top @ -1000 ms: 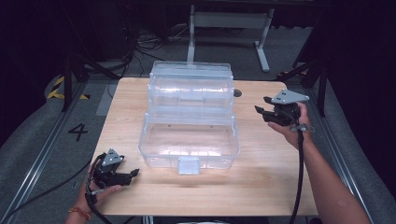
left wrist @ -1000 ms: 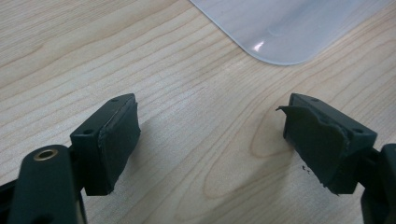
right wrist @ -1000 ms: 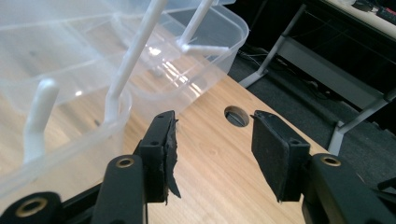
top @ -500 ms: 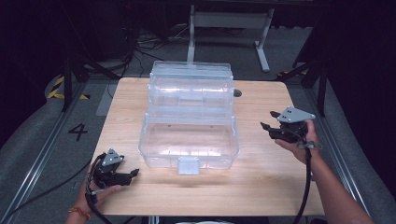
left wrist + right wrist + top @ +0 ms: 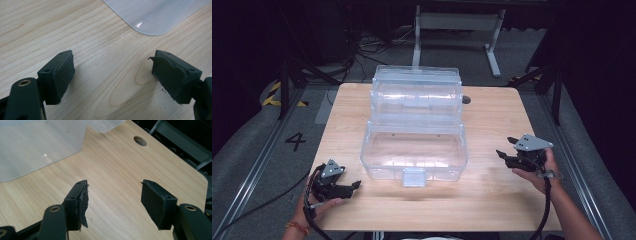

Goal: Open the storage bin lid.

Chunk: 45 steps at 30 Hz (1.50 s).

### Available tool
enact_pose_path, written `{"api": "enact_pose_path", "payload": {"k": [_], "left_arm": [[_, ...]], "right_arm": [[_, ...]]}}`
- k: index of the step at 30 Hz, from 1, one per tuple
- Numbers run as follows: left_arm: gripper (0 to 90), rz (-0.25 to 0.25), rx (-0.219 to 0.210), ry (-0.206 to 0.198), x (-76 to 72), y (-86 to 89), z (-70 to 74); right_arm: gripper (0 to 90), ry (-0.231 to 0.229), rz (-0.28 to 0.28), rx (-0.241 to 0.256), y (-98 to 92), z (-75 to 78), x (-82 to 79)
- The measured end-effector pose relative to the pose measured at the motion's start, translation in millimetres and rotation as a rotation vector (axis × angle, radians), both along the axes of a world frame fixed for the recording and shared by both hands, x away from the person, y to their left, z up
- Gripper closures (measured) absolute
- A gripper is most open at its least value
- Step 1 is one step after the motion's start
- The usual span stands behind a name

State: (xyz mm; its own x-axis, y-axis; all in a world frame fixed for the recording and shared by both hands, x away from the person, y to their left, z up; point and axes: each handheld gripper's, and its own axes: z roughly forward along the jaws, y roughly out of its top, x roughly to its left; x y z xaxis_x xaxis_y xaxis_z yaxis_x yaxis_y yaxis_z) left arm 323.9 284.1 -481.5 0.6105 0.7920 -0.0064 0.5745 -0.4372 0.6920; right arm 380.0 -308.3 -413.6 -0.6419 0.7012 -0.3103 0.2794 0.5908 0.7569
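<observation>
- clear plastic tackle box [image 5: 414, 135] sits mid-table [image 5: 492, 210], lid flipped up at the back
- left gripper [image 5: 354, 185] near the box's front-left corner, jaws spread, nothing in them
- right gripper [image 5: 506, 150] off to its right, also wide apart and empty

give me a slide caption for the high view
Clear box mid-table, an open hand-held gripper on each side: left, right.

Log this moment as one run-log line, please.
left gripper: open, empty, beside clear box | right gripper: open, empty, right of box | box: lid raised, latch toward person | table
</observation>
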Motion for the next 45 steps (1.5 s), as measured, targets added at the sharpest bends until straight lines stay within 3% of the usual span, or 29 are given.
{"api": "enact_pose_path", "payload": {"k": [6,14,22,27,30,35,45], "left_arm": [[18.8,0.000,0.000,0.000,0.0,0.0,0.0],[18.7,0.004,-0.002,0.000,-0.5,-0.1,-0.1],[18.5,0.006,-0.003,0.003,-0.2,0.0,0.0],[18.2,0.007,-0.002,0.003,-0.2,-0.1,-0.1],[18.1,0.006,0.000,0.001,0.1,0.0,-0.1],[18.1,0.013,0.003,0.002,-1.5,0.9,0.0],[18.1,0.013,0.004,-0.001,-2.1,1.7,0.0]], "right_arm": [[36.7,0.013,-0.020,0.012,-6.8,-12.9,-9.6],[30.7,0.048,-0.091,0.081,-25.9,-34.7,-22.2],[22.7,0.131,-0.176,0.102,-40.0,-57.3,-35.0],[21.1,0.181,-0.195,0.131,-46.0,-70.7,-42.9],[19.4,0.189,-0.225,0.159,-49.4,-72.0,-44.0],[18.9,0.260,-0.248,0.212,-54.1,-72.9,-39.8],[18.8,0.260,-0.251,0.212,-54.0,-72.9,-39.9]]}}
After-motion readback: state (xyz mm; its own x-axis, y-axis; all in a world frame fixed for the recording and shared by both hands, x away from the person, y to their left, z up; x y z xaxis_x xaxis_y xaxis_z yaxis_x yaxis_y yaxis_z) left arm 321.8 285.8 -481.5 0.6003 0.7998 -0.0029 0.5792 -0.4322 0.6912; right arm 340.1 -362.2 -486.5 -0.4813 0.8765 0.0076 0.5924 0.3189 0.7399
